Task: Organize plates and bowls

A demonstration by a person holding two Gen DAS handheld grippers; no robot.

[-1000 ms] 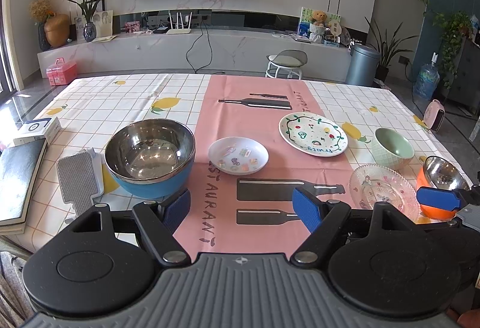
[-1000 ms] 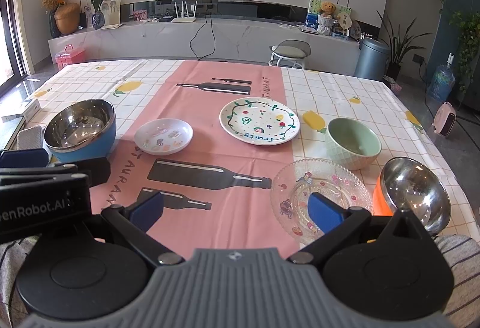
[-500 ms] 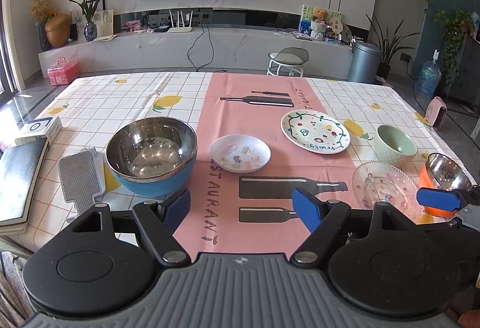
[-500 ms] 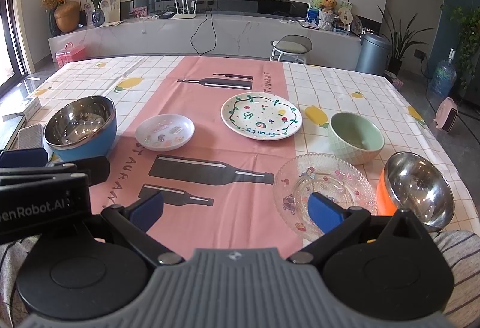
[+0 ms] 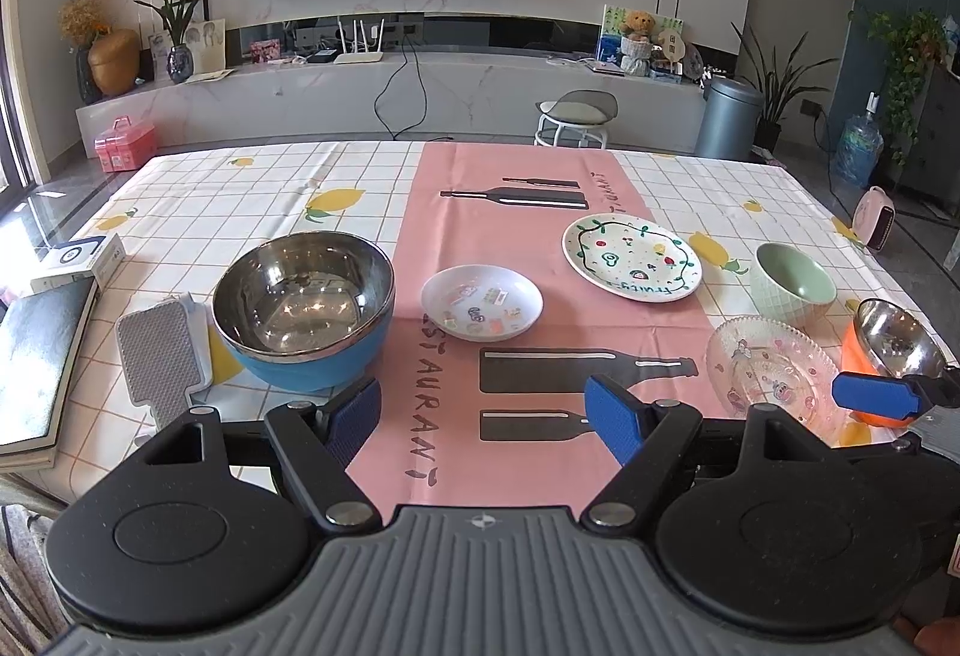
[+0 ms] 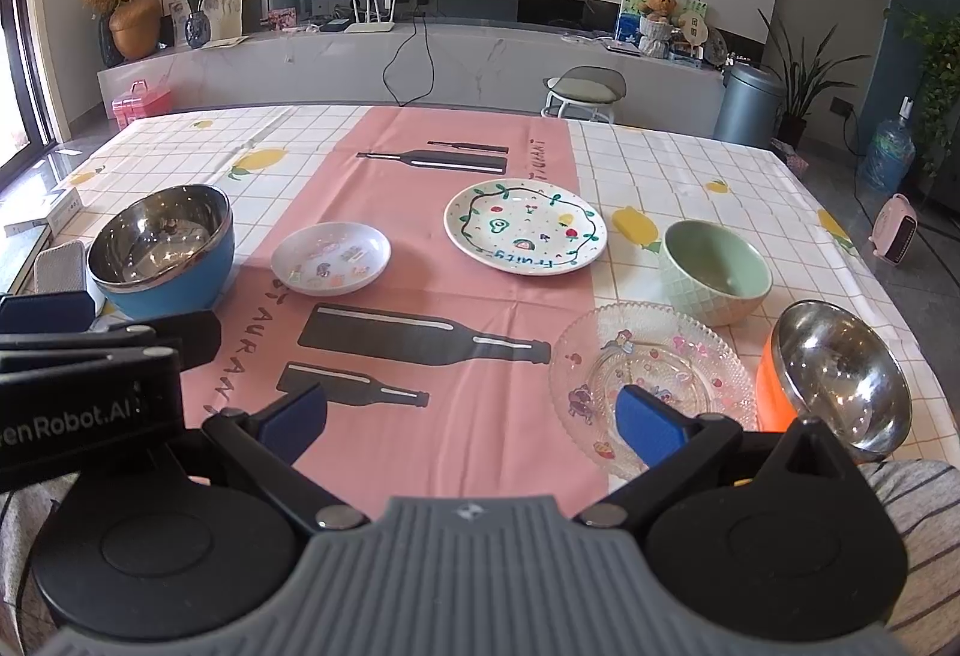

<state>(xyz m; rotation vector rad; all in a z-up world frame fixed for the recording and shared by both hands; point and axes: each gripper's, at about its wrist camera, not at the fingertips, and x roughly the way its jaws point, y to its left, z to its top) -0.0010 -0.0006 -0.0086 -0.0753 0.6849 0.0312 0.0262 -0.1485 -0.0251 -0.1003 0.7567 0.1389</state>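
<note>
Nothing is stacked yet, so the task seems to be at its very beginning. The blue bowl (image 5: 303, 309) stands at the left of the table (image 5: 198, 212), the small plate (image 5: 482, 302) just beside it, and the painted plate (image 5: 631, 257) farther back. At the right, the green bowl (image 6: 715, 272), the glass plate (image 6: 654, 374) and the orange bowl (image 6: 837, 380) stand close together. The left gripper (image 5: 483, 416) and the right gripper (image 6: 474, 419) are both spread wide and hold nothing, near the front edge. All six pieces remain to be sorted.
</note>
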